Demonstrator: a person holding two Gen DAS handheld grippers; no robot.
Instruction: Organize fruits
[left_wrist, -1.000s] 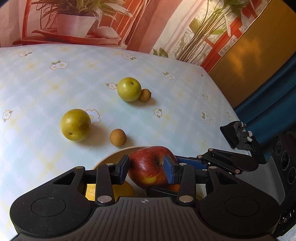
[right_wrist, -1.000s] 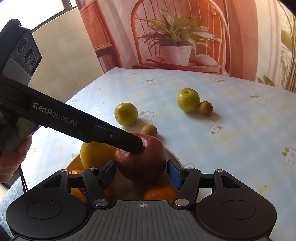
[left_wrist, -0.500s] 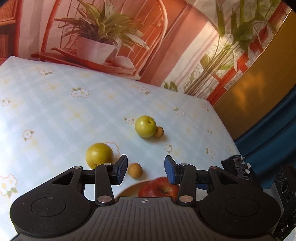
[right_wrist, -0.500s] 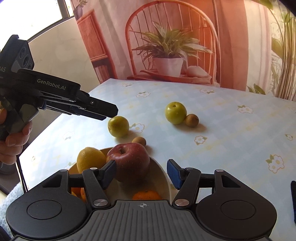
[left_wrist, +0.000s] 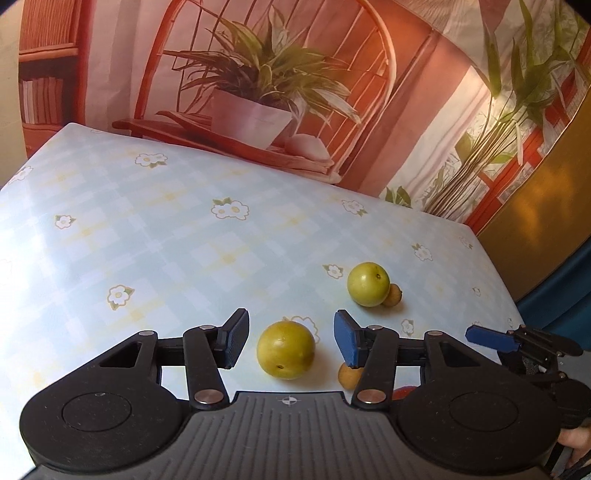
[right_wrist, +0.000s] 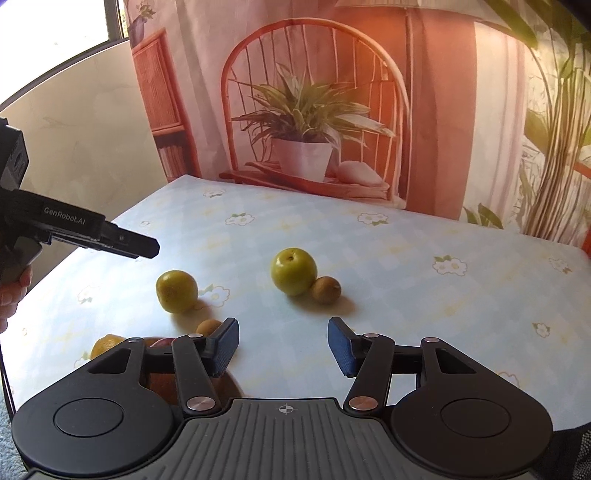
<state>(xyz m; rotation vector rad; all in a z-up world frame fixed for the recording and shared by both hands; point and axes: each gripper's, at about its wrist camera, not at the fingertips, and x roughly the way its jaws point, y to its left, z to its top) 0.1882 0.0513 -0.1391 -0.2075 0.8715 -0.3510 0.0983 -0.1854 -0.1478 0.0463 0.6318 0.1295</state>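
My left gripper (left_wrist: 290, 341) is open and empty, raised above the table; a yellow-green fruit (left_wrist: 285, 349) lies on the cloth between its fingers in view. Further off stands a green fruit (left_wrist: 368, 284) touching a small brown fruit (left_wrist: 393, 295). Another small brown fruit (left_wrist: 349, 376) lies near the bowl. My right gripper (right_wrist: 282, 349) is open and empty. In the right wrist view I see the yellow-green fruit (right_wrist: 176, 291), the green fruit (right_wrist: 293, 271), both brown fruits (right_wrist: 325, 290) (right_wrist: 208, 327), and a lemon (right_wrist: 105, 344) and red apple (right_wrist: 162, 342) mostly hidden behind my fingers.
The table carries a pale blue flowered cloth (left_wrist: 147, 240). A printed backdrop with a chair and potted plant (right_wrist: 303, 147) stands behind the far edge. The left gripper (right_wrist: 122, 245) reaches in at the left of the right wrist view. The table's right edge (left_wrist: 495, 266) drops off.
My left gripper let go of the red apple in the bowl, opened, and rose away toward the yellow-green fruit. My right gripper pulled back and up from the bowl.
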